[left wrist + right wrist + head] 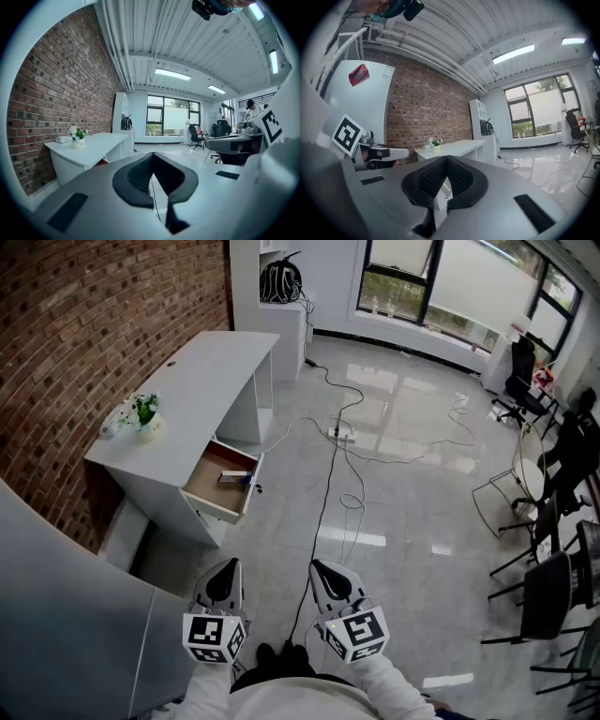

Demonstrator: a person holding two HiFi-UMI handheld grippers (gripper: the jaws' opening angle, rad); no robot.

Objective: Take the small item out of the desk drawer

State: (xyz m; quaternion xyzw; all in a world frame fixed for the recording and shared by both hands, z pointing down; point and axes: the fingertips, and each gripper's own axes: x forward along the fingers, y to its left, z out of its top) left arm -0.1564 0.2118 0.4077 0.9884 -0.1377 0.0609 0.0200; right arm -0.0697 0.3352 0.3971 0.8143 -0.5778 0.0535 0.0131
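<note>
The white desk [202,381] stands against the brick wall, and its wooden drawer [217,507] is pulled open toward me. A small flat item [235,476] lies inside the drawer near its back. My left gripper [225,570] and right gripper [324,570] hover side by side low in the head view, well short of the drawer. Both point forward over the floor. In the left gripper view the left gripper [152,155] is shut and empty. The right gripper [446,159] is likewise shut with nothing in it. The desk [89,150] shows to the left of the left jaws.
A small potted plant [147,418] and a white object sit on the desk's near end. Cables [337,474] and a power strip [339,434] run over the glossy floor. Dark chairs [553,587] stand at right, a grey partition [66,615] at my left.
</note>
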